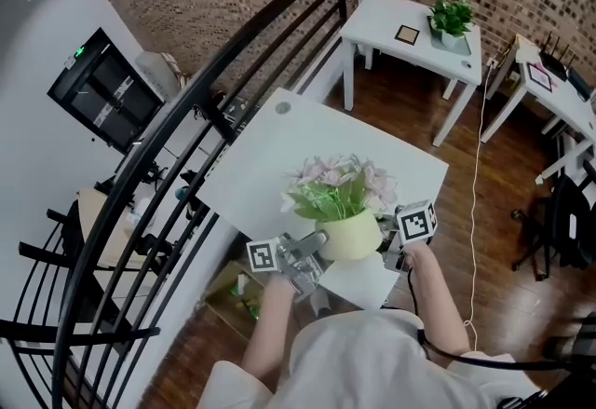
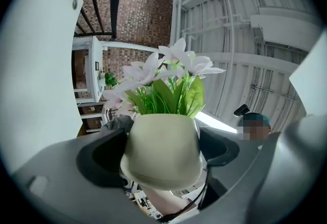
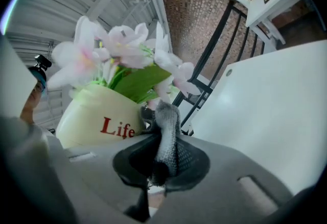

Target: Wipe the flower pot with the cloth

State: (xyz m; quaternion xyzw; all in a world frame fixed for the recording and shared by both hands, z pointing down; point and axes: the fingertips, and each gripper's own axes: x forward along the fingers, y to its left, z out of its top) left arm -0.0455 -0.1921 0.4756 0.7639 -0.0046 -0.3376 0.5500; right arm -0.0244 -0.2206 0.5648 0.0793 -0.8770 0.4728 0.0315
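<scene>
The pale yellow-green flower pot (image 1: 352, 236) with pink flowers and green leaves (image 1: 340, 185) is held over the near edge of the white table. My left gripper (image 1: 312, 253) is shut on the flower pot (image 2: 162, 154), its dark pads (image 2: 104, 156) pressing both sides. The pot leans, with its blooms (image 2: 173, 65) pointing away from this gripper towards the ceiling. My right gripper (image 1: 389, 239) is shut on a grey cloth (image 3: 166, 139). The cloth's free end lies against the side of the pot (image 3: 99, 118), beside the red word "Life". The grey cloth (image 2: 118, 123) peeks out behind the pot.
The white table (image 1: 270, 156) stretches away beyond the pot and fills the right of the right gripper view (image 3: 265, 100). A black metal railing (image 1: 186, 109) runs along its left. A second white table (image 1: 410, 25) with a small green plant (image 1: 452, 20) stands farther back on the wood floor.
</scene>
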